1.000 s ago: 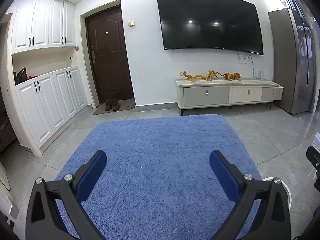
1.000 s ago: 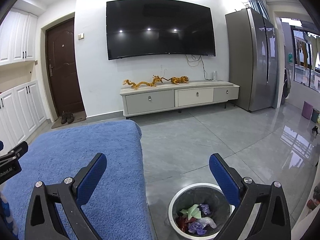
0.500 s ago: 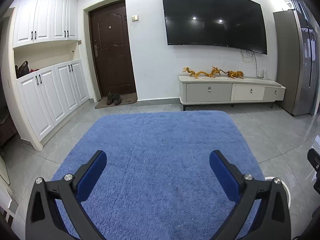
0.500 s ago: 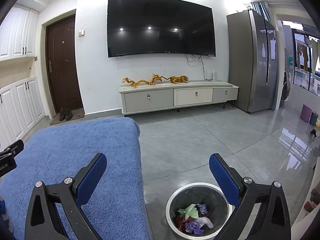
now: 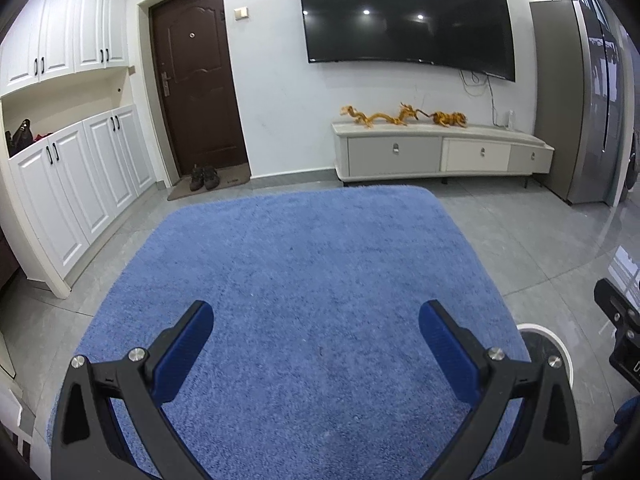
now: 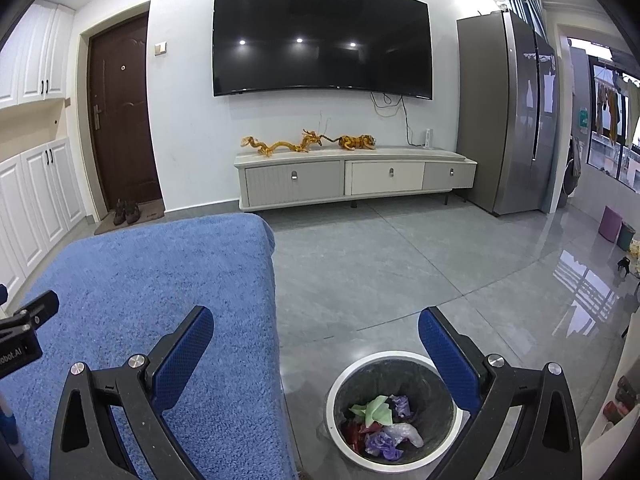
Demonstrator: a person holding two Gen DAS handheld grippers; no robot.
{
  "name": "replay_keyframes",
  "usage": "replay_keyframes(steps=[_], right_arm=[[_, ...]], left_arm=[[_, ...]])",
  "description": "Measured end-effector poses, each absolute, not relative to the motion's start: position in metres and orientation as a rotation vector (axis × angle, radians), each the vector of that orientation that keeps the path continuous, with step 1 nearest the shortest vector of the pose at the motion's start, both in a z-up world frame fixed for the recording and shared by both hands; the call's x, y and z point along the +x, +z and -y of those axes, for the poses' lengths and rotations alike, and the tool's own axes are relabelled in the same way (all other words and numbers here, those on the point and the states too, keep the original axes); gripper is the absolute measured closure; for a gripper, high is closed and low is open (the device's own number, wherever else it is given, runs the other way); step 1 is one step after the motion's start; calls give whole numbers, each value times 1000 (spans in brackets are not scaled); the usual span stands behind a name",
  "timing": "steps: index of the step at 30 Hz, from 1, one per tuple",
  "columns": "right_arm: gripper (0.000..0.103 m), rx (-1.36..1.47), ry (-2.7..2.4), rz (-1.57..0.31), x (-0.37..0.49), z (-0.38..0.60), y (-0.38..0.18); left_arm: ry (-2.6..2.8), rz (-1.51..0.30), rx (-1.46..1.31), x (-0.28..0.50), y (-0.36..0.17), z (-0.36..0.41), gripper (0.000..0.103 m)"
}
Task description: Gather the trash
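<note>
now both tongs agape, empty; right tongs (image 6: 316,330) above trash bin (image 6: 340,384).

Open passage over bare blue rug (image 5: 304,280) and grey floor (image 6: 380,272); trash bin (image 6: 340,384) standing just beside rug edge.

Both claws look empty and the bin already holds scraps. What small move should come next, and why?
Probably sweep both views around for leftover trash: the left claw and right claw are open and empty, the blue rug shows no litter, and the bin holds crumpled scraps.
</note>
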State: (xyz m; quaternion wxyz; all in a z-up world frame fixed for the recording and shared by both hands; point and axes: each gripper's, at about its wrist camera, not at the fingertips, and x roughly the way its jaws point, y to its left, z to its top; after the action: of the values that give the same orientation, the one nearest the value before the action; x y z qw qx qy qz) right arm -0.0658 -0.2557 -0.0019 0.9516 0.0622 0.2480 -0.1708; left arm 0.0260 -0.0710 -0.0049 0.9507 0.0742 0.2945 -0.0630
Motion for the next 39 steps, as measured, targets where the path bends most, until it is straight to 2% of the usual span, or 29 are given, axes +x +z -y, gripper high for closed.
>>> replay_keyframes(steps=[14, 39], right_arm=[[0, 120, -380, -573, -57, 257, -27], [0, 125, -429, -638, -44, 257, -56]], left_arm=[[-191, -656, 188, 31, -26, 97, 0], [-241, -738, 152, 59, -59, 90, 0]])
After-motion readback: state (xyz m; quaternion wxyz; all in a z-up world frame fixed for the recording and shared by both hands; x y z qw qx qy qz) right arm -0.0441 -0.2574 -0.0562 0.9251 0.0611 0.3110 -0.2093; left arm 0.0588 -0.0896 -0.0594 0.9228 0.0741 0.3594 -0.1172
